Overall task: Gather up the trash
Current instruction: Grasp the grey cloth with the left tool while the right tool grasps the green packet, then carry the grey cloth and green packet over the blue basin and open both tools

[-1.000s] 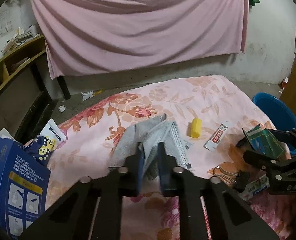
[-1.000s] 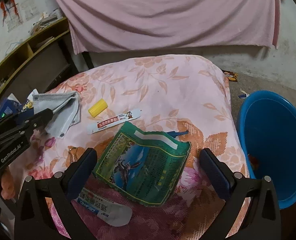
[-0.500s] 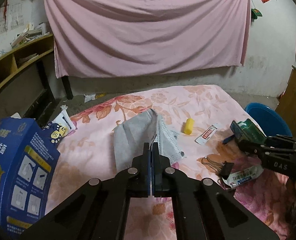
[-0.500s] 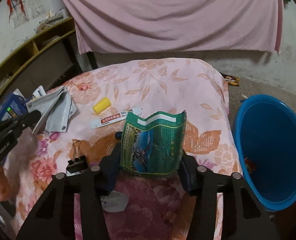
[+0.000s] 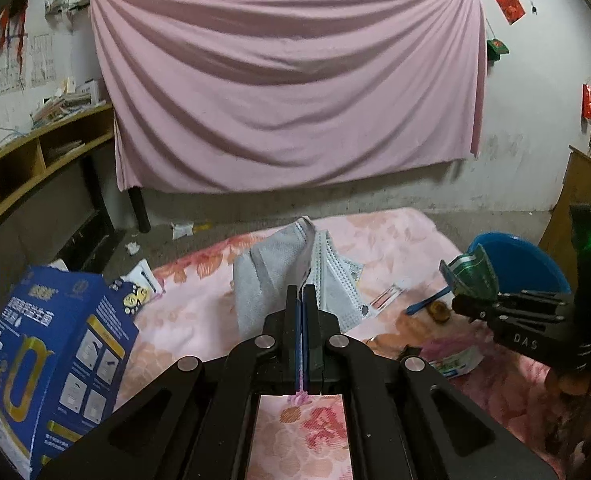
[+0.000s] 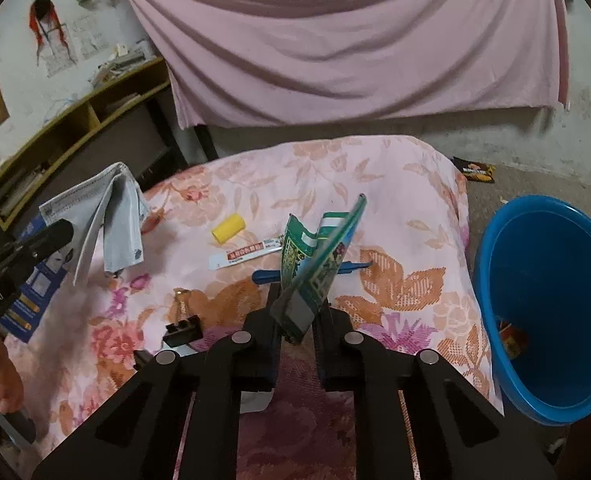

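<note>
The left gripper has its jaws clamped on grey masks, which stand up just ahead of them, off the cloth; the right gripper is closing its jaws on a green packet, folded and upright between them; a blue basin sits to their right.

We note matte black linkages on both grippers: left gripper has silver rivets, blue pads; right gripper likewise riveted.
</note>
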